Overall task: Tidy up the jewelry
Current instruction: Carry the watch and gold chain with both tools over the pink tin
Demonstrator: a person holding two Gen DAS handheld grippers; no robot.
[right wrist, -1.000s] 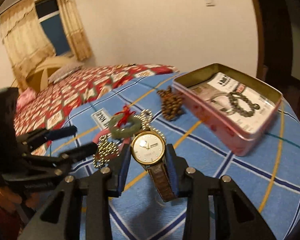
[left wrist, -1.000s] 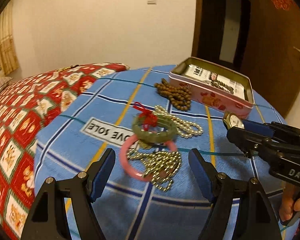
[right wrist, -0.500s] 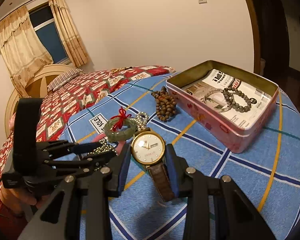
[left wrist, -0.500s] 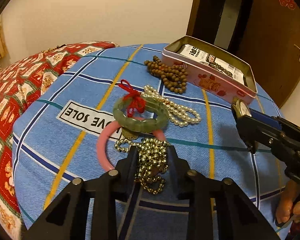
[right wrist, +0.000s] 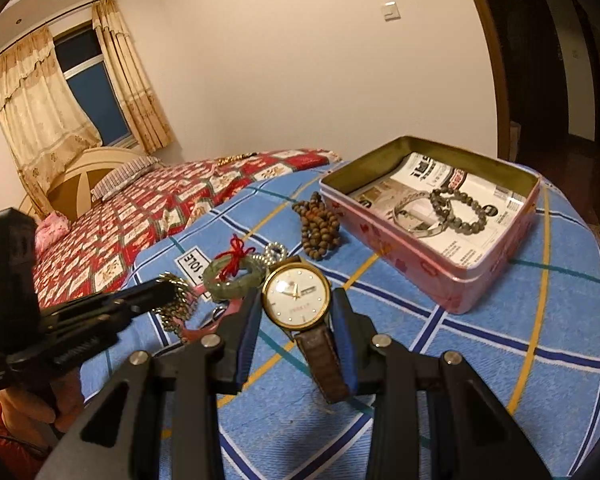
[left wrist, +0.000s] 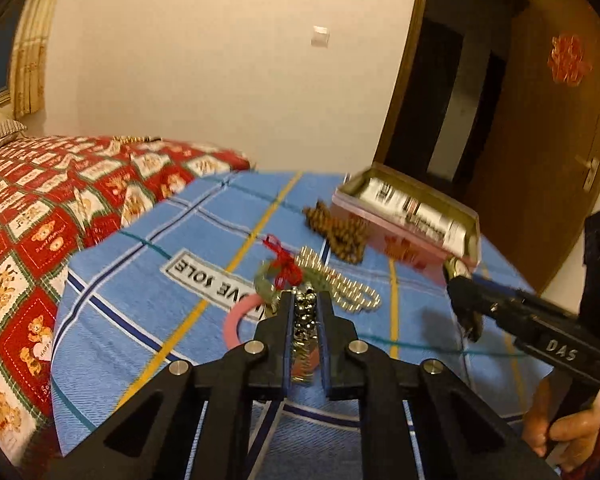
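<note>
We see a woven blue cloth (right wrist: pixel 480 340) with a matt plaid weave. On it sits a pink tin (right wrist: pixel 496 248) of painted metal, its inside dull gold and lined with printed paper (right wrist: pixel 432 176). At lower centre, a wristwatch (right wrist: pixel 296 294) has a glossy gold-coloured case, shiny glass and a worn brown strap that looks like leather. Left of it lies a smooth, polished green bangle (right wrist: pixel 230 280). The brown beads (right wrist: pixel 318 228) look wooden and matt. In the left wrist view, a shiny metal bead chain (left wrist: pixel 304 332) glints between matt black plastic fingers (left wrist: pixel 276 320).

A gold bead chain (left wrist: pixel 303 322) hangs bunched above a pink bangle (left wrist: pixel 236 322). Beside it lie a green bangle with red ribbon (right wrist: pixel 230 278), pearls (left wrist: pixel 340 284) and brown beads (right wrist: pixel 318 228); a gold watch (right wrist: pixel 296 292) faces up near the pink tin (right wrist: pixel 488 256).
</note>
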